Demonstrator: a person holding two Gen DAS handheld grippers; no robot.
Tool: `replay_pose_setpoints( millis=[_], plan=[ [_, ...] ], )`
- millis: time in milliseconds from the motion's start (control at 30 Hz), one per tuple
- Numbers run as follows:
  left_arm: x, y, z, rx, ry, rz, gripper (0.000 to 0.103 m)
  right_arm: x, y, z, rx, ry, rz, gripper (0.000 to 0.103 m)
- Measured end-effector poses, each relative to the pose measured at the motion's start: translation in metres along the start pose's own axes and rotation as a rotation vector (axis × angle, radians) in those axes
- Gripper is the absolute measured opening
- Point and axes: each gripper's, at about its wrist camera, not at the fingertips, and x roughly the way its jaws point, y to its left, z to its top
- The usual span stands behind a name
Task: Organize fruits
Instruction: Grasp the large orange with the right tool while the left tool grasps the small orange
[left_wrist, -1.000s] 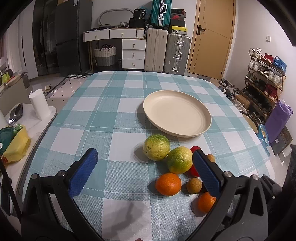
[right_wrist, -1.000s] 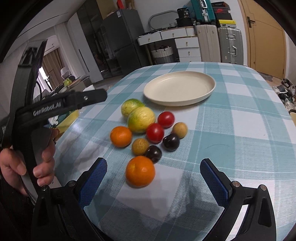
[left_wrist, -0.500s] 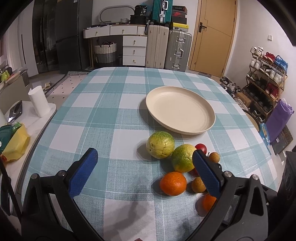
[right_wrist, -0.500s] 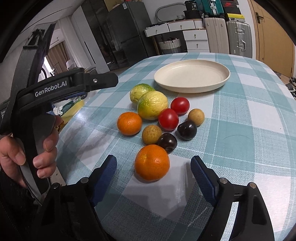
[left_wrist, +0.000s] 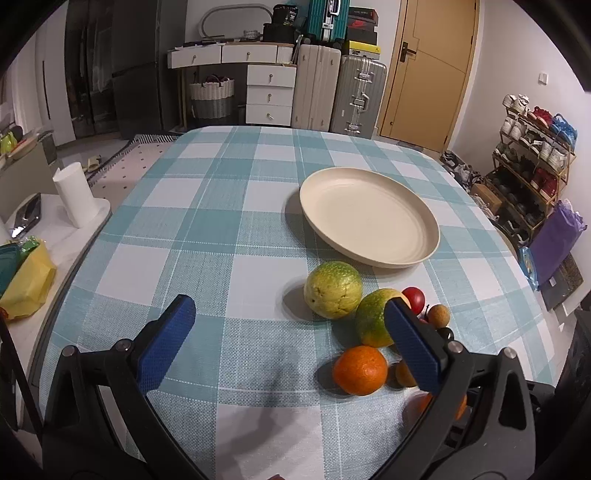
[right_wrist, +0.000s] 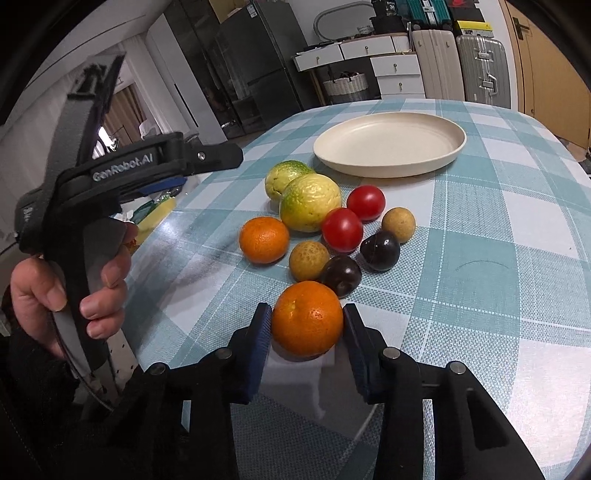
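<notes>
A counter (left_wrist: 207, 206) under a teal-and-white checked cloth fills the room's middle. Behind it stand a white chest of drawers (left_wrist: 270, 94), a woven basket (left_wrist: 211, 96), upright suitcases (left_wrist: 340, 92) and a dark refrigerator (left_wrist: 136, 66), with a yellow-brown door (left_wrist: 428, 70) in the white wall. A shoe rack (left_wrist: 532, 166) lines the right wall; a paper towel roll (left_wrist: 74, 194) stands on a low white table at left.

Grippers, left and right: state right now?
Left gripper: open, empty.
Right gripper: closing, pads against the nearest orange.
</notes>
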Motion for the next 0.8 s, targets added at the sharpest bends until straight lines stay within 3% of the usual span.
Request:
replay_pose_setpoints(
  millis=[167,267,433,633,800],
  plan=[
    [0.008,0.014,-0.004,-0.039,0.053,-0.092,0.102,-0.004,-0.002,-0.003,0.010,-0.014,0.005,0.040],
    [0.008,0.015,-0.010,-0.020,0.050,-0.091,0.102,-0.006,-0.004,-0.005,0.019,-0.019,0.011,0.040],
    [0.016,0.010,-0.018,-0.001,0.109,-0.188,0.102,-0.009,-0.011,-0.005,0.048,-0.033,0.018,0.040],
    [0.025,-0.008,-0.026,0.042,0.146,-0.201,0.102,-0.011,-0.014,-0.004,0.053,-0.049,0.018,0.040],
    [0.031,-0.015,-0.028,0.065,0.164,-0.152,0.102,-0.015,-0.016,-0.002,0.038,-0.055,0.015,0.040]
  ],
)
